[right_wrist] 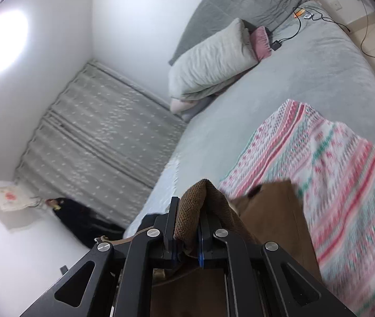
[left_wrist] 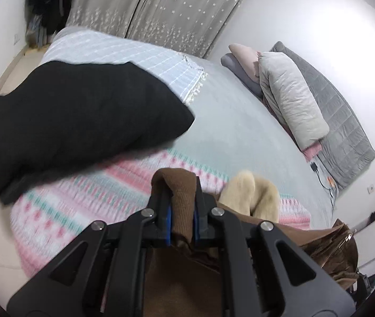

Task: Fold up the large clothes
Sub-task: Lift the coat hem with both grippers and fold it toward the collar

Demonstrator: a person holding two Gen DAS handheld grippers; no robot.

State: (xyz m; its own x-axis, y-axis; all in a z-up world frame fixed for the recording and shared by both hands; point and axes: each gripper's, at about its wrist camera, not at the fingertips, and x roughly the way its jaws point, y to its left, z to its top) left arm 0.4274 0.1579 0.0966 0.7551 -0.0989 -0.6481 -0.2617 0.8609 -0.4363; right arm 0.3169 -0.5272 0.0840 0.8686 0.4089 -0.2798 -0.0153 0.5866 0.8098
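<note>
My left gripper is shut on a ribbed edge of a brown jacket and holds it above the bed. Cream fleece lining and a zipper of the jacket show to its right. My right gripper is shut on another ribbed brown edge of the same jacket, also lifted over the bed; brown cloth hangs below it.
A pink and green patterned blanket lies on the grey bed. A black garment lies at the left. Pillows, a charger cable, curtains and white walls surround it.
</note>
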